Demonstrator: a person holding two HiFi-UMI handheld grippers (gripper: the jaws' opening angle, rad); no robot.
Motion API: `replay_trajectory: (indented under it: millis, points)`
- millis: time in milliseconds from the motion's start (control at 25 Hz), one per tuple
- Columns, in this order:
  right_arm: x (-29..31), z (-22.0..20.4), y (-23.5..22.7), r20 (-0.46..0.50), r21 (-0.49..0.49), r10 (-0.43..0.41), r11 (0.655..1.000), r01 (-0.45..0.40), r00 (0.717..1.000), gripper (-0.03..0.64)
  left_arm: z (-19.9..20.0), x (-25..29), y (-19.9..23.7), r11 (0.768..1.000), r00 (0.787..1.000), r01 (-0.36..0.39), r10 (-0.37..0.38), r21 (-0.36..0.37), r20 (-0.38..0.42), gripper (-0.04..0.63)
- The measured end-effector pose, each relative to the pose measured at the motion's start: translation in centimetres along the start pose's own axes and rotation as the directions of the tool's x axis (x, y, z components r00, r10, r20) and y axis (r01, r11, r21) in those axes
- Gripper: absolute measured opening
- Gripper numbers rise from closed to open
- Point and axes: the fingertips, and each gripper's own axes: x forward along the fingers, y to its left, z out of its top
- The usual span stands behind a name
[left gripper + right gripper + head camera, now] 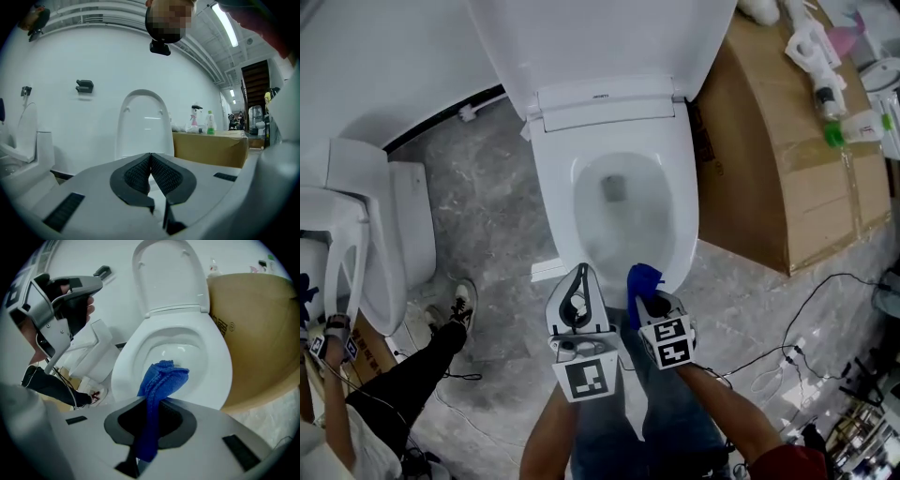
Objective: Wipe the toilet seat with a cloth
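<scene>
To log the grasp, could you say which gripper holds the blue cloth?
The right gripper: it clamps the blue cloth, while the left gripper is shut empty.

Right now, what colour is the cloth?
Blue; the cloth shows best in the right gripper view.

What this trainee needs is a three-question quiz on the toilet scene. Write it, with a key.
1. Which gripper clamps the blue folded cloth?
2. True or false: the jaws of the left gripper stand wide apart.
3. Behind the white toilet seat, the white plastic lid is: A raised, B closed, C missing.
Key: 1 the right gripper. 2 false; they are shut and empty. 3 A.
</scene>
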Motion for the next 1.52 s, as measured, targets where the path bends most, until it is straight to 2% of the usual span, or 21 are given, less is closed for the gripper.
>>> replay_trajectory:
  millis: [120, 360, 480, 600, 800, 960, 1080, 1200, 1520]
  points:
    - [0.8, 0.0, 2.6, -0.011, 0.020, 0.045, 0.999, -0.045, 0.999, 0.058, 0.5, -0.6, 1.1, 1.000, 1.000, -0.014, 0.014, -0.002, 0.001, 0.017]
    - [1.6, 1.5, 4.7, -0.013, 0.023, 0.094, 0.995, -0.094, 0.995, 0.057, 2.2, -1.4, 3.8, 0.997, 0.998, -0.061, 0.061, -0.037, -0.002, 0.015]
    - [-0.1, 3.4, 5.3, 0.054, 0.012, 0.103, 0.995, -0.104, 0.993, 0.057, 3.7, -2.0, 4.2, 0.996, 0.998, -0.063, 0.062, -0.056, -0.008, 0.015]
    - [-3.5, 7.3, 5.7, 0.173, -0.008, 0.094, 0.996, -0.094, 0.980, 0.057, 5.7, -2.4, 4.3, 0.995, 0.998, -0.052, 0.050, -0.082, -0.026, 0.017]
    - [-10.8, 15.0, 7.2, 0.362, -0.112, 0.120, 0.990, -0.085, 0.924, 0.057, 10.8, -3.3, 4.2, 0.996, 0.999, -0.044, 0.044, -0.075, -0.005, 0.015]
    - [-17.4, 21.2, 8.0, 0.484, -0.153, 0.120, 0.987, -0.051, 0.867, 0.057, 15.9, -4.1, 3.2, 0.998, 1.000, -0.025, 0.026, -0.062, 0.017, 0.015]
    - [-22.0, 25.3, 8.2, 0.564, -0.186, 0.115, 0.982, -0.010, 0.818, 0.057, 19.3, -4.3, 2.5, 0.997, 0.999, -0.017, 0.019, -0.079, 0.033, 0.015]
    - [-26.5, 28.3, 8.9, 0.625, -0.209, 0.108, 0.977, 0.032, 0.773, 0.057, 23.3, -5.0, 1.8, 0.995, 0.998, -0.005, 0.011, -0.096, 0.064, 0.015]
    - [-38.7, 33.8, 10.9, 0.741, -0.234, 0.109, 0.967, 0.103, 0.663, 0.057, 33.5, -7.7, 1.0, 0.997, 0.992, -0.006, 0.015, -0.071, 0.125, 0.015]
